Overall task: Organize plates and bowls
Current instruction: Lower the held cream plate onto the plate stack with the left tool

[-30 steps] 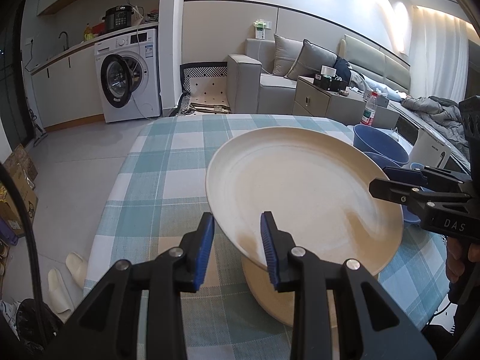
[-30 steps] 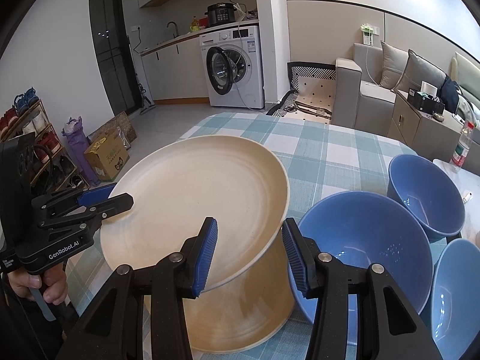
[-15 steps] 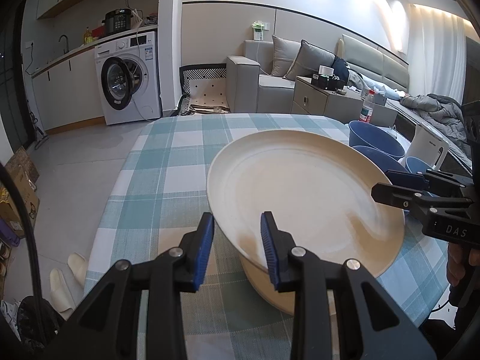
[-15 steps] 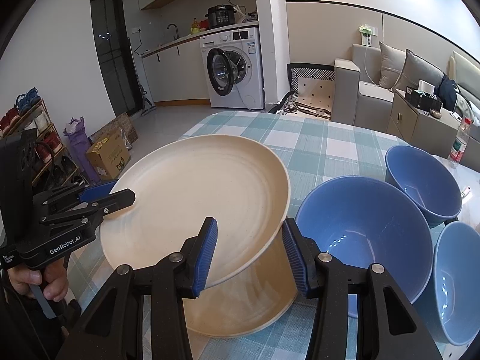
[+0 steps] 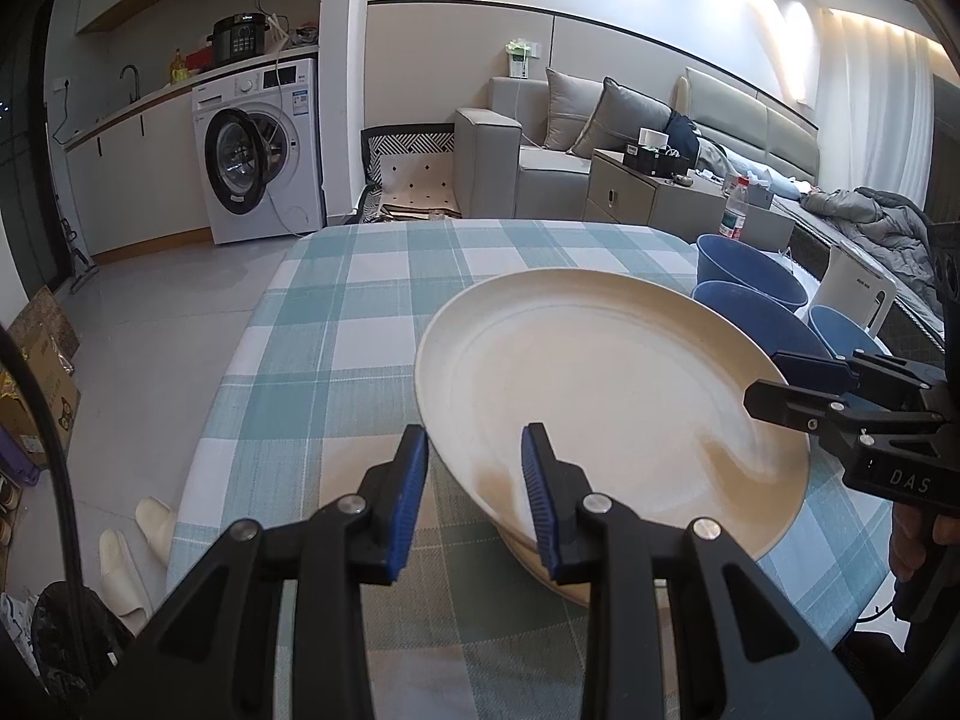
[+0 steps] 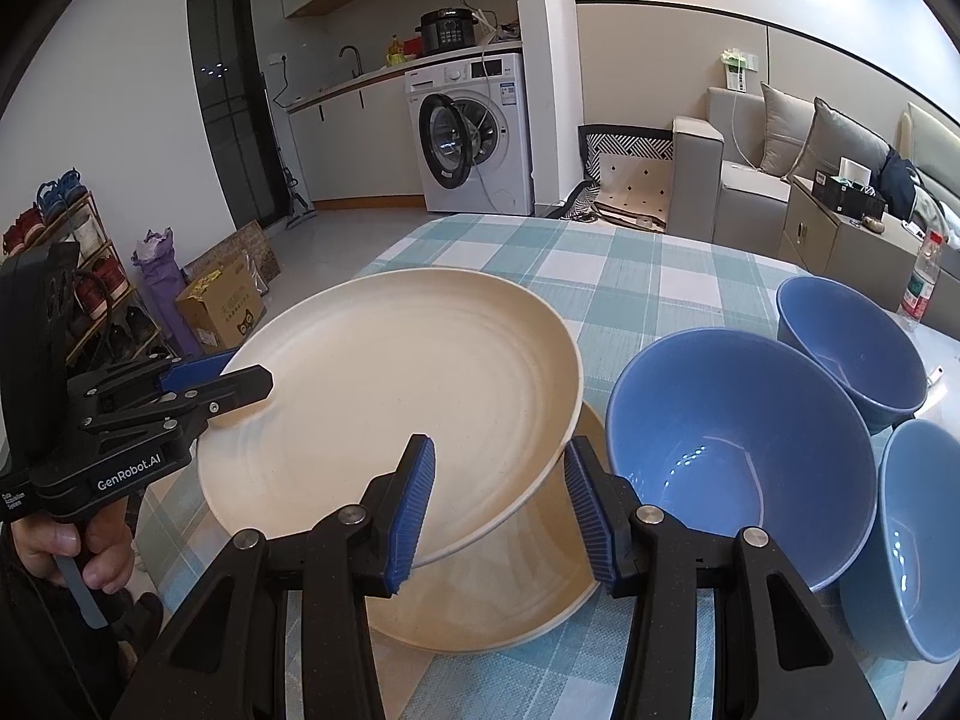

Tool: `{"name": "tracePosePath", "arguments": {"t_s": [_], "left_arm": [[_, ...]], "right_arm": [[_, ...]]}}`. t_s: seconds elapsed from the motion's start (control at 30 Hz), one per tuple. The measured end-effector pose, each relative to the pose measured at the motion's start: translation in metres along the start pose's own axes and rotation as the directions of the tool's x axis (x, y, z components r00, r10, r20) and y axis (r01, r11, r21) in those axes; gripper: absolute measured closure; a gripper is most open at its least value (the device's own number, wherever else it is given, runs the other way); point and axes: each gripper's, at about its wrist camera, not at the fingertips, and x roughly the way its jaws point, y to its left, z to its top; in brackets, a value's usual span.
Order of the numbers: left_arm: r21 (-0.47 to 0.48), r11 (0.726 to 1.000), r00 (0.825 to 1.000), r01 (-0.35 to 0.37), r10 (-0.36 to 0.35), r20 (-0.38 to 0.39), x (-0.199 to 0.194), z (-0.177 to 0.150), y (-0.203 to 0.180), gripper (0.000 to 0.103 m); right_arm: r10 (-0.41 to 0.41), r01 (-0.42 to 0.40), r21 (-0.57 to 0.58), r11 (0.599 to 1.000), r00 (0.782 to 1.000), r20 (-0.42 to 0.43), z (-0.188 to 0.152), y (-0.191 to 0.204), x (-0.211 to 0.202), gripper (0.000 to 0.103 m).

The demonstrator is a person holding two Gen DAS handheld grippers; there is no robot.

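Observation:
A large cream plate [image 5: 600,384] [image 6: 390,396] hangs tilted just above a second cream plate [image 6: 498,600] that lies on the checked tablecloth. My left gripper [image 5: 474,480] is shut on its near-left rim; in the right wrist view the left gripper [image 6: 240,375] pinches that edge. On the opposite rim my right gripper [image 6: 498,480] is shut, with the plate's edge slanting between its blue pads; the left wrist view shows the right gripper [image 5: 774,384] there. A big blue bowl [image 6: 738,450] stands right of the plates, and two more blue bowls [image 6: 852,348] [image 6: 924,540] sit beyond it.
The green-and-white checked table [image 5: 360,330] stretches away behind the plates. A white kettle [image 5: 858,294] and a water bottle [image 6: 918,282] stand at the table's right side by the bowls. A hand [image 6: 72,546] holds the left gripper's handle.
The held plate has come slightly closer to the plate beneath it. Both grippers keep the same hold on its rim.

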Motion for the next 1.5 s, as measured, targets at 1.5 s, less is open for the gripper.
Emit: {"name": "tracePosePath", "arguments": {"t_s": [1.5], "left_arm": [[0.069, 0.998, 0.999, 0.004, -0.001, -0.038, 0.039, -0.024, -0.024, 0.072]], "right_arm": [[0.003, 0.000, 0.106, 0.994, 1.000, -0.031, -0.054, -0.020, 0.014, 0.056]]}}
